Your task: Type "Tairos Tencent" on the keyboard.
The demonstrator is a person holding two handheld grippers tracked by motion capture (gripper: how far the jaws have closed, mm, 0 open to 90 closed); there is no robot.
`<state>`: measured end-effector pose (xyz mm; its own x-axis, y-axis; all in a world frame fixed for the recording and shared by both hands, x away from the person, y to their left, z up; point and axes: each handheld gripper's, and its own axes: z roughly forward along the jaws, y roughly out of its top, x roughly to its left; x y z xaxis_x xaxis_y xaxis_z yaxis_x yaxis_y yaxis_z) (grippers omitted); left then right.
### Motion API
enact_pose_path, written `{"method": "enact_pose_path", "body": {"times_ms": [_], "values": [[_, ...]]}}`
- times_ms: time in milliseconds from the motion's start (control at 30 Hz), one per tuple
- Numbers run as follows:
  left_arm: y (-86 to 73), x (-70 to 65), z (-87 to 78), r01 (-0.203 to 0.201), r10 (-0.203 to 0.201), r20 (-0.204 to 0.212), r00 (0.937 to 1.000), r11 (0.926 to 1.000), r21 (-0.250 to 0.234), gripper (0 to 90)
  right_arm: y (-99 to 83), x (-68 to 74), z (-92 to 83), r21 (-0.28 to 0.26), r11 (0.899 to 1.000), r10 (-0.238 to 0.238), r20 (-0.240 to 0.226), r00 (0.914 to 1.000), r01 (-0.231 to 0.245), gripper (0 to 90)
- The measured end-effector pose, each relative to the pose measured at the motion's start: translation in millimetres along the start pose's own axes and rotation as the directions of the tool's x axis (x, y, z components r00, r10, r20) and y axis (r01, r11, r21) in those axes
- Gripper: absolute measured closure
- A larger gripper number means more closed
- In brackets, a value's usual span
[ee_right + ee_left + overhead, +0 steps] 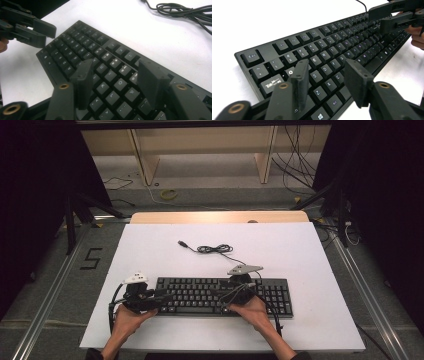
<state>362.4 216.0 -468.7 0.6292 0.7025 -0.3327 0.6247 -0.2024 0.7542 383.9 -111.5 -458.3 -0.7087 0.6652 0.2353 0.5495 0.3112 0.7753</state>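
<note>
A white table spreads out ahead of both your tools, and on it a black keyboard lies lengthwise, directly beneath them, its near edge toward your hands. Your left gripper hangs over the keyboard's left end; in the left gripper view its jaws stand about half open above the letter keys near S and C, with nothing between them and no pad pressing a key. Your right gripper hovers over the keyboard right of its middle; in the right gripper view its jaws are wide apart above the keys near O and P, also holding nothing. With one tool set over each half, you look placed to press keys or steady the board, and the parted jaws leave single keys reachable, though each jaw could catch a neighbouring key. Beyond your right gripper, the keyboard's cable lies loosely coiled on the table, well apart from the jaws, ending in a plug farther to the left. Nothing lies between either tool and the keys.
</note>
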Motion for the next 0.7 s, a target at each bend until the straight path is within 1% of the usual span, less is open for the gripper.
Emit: {"method": "enact_pose_path", "body": {"times_ms": [200, 333, 400, 533, 700], "values": [[1.8, -0.7, 4.6, -0.009, 0.009, -0.007, 0.9999, 0.9997, 0.023, 65.3, -0.2, 1.7, -1.2, 0.001, 1.0, -0.006, 0.0, 1.0, 0.006, 41.9], [3.2, -1.3, 8.5, -0.022, 0.022, -0.009, 0.9997, 0.999, 0.039, 72.5, -0.5, 3.4, -1.6, 0.001, 1.0, -0.012, -0.007, 0.9999, 0.012, 38.9], [4.0, -1.8, 10.0, -0.036, 0.037, -0.012, 0.9992, 0.9981, 0.049, 76.9, -0.7, 4.6, -2.0, 0.002, 1.0, -0.019, -0.01, 0.9998, 0.019, 37.8], [5.3, -2.9, 12.5, -0.051, 0.052, -0.019, 0.9985, 0.9967, 0.063, 83.6, -0.7, 6.6, -3.5, -0.004, 1.0, -0.028, -0.017, 0.9995, 0.027, 37.3], [6.5, -3.2, 16.9, -0.058, 0.059, -0.019, 0.9981, 0.9952, 0.079, 88.5, -1.3, 8.7, -4.0, -0.002, 0.999, -0.038, -0.02, 0.9991, 0.038, 37.0]]}}
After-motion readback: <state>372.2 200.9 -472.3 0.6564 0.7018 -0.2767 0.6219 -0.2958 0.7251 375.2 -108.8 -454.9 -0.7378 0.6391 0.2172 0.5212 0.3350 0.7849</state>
